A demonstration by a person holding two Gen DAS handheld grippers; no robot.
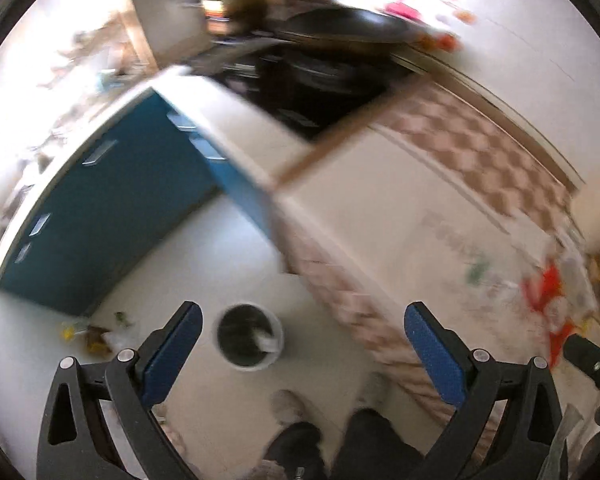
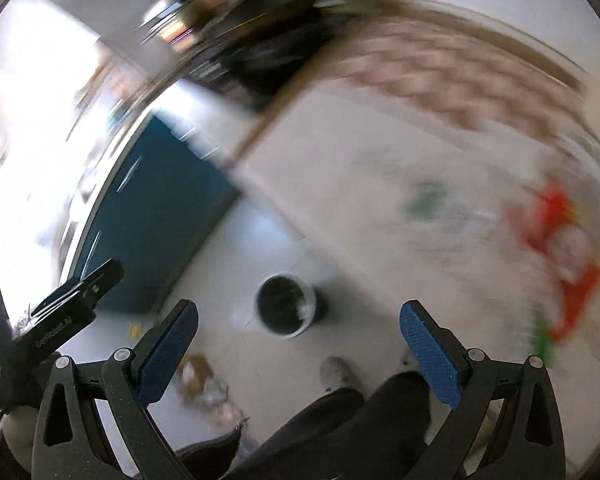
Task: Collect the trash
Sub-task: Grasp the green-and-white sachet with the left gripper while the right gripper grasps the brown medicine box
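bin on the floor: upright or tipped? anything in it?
Upright: the bin shows its round open mouth facing up, base on the floor. Not empty: a pale scrap lies inside. How full, cannot tell.

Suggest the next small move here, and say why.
Probably lower the left gripper toward the floor litter beside the bin. Both grippers are open and empty, the right gripper too, and scraps lie loose on the floor between the bin and the blue cabinet.

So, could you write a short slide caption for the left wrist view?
Open left claw above a white trash bin on the floor, scattered litter beside blue cabinets.
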